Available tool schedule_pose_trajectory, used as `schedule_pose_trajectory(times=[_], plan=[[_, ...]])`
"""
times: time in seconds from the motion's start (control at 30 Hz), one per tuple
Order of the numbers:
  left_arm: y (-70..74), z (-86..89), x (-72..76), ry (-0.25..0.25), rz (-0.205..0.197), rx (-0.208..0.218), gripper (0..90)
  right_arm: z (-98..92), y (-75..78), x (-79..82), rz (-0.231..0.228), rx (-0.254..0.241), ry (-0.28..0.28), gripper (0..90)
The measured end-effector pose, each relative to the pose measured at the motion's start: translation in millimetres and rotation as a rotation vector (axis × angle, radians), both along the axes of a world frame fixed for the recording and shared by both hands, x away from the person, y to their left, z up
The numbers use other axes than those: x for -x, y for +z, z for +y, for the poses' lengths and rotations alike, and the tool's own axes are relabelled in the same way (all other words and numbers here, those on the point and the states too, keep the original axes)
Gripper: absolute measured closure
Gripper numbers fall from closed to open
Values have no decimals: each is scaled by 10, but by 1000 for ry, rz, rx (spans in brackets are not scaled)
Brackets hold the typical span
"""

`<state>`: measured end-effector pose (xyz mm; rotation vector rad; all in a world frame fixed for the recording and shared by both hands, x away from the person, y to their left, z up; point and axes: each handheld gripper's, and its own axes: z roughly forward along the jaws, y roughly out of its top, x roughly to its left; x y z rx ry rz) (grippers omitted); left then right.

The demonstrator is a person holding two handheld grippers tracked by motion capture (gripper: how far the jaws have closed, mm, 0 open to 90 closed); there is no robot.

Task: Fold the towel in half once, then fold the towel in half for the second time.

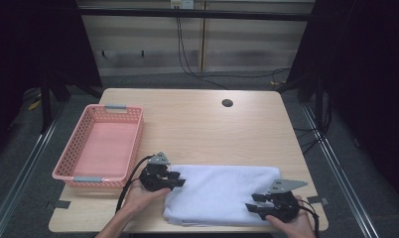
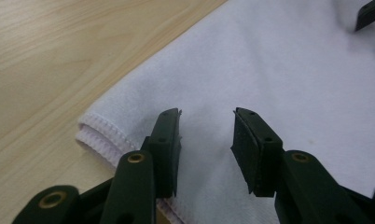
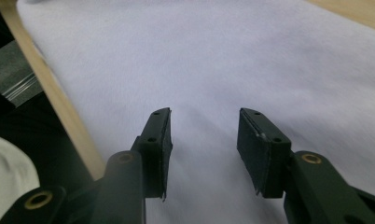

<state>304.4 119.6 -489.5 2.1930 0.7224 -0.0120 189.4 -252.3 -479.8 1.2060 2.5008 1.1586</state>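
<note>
Soft, matt white cloth towel [image 1: 222,191] with stitched hem lies on smooth pale wood-grain table [image 1: 197,124] beside pink perforated plastic basket [image 1: 78,153]

— How are the grippers sitting?
— The left gripper [image 1: 176,179] is pointing right, jaws standing apart, nothing between them.
— And the other?
— The right gripper [image 1: 253,204] is pointing left, jaws likewise parted.

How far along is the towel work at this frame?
Done: the white towel lies folded into a long layered strip near the table's front edge. In hand: the left gripper and right gripper sit open over its two ends, gripping nothing. Left: probably another fold; the pink basket holds nothing.
</note>
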Motion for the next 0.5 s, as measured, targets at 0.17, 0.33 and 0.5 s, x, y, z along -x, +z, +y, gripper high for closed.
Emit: schedule_pose_trajectory(times=[0.17,0.33,0.5], plan=[[-25,-23,-17,-12,-8,-28,604,194,-61,-108,1,57,16,511],[-66,-47,-61,6,-4,-7,597,208,-102,-194,11,72,38,538],[-81,-107,-90,16,-10,4,552,71,-112,-286,33,43,46,622]])
